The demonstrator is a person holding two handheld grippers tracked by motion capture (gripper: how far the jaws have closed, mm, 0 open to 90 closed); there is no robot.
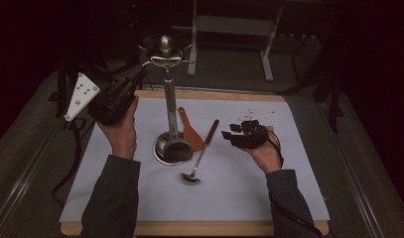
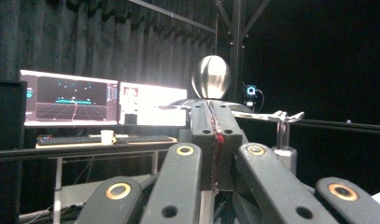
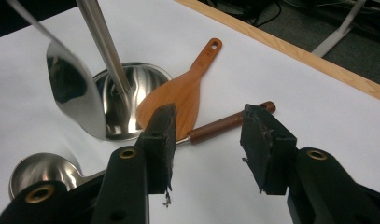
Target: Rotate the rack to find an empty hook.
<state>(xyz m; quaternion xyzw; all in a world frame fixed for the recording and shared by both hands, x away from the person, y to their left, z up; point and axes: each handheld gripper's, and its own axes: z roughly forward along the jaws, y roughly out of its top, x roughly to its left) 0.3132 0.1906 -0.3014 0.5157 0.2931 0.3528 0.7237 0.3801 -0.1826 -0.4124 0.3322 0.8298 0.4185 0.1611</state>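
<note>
Steel ladle with brown wooden handle (image 1: 201, 151): rigid, bowl-heavy, slippery; grasp the wood mid-handle. Right gripper (image 3: 208, 135) hovers released above it; left gripper (image 2: 214, 122) is clenched, empty.

Left tool (image 1: 121, 96) raised with jaws closed together; right tool (image 1: 239, 133) held low, jaws apart.

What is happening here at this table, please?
A person holds a gripper in each hand over a white mat. The left gripper is shut and empty, raised near the top of a steel utensil stand. The right gripper is open above a ladle with a brown handle. A wooden rice paddle lies against the stand's base. A steel turner hangs there.
</note>
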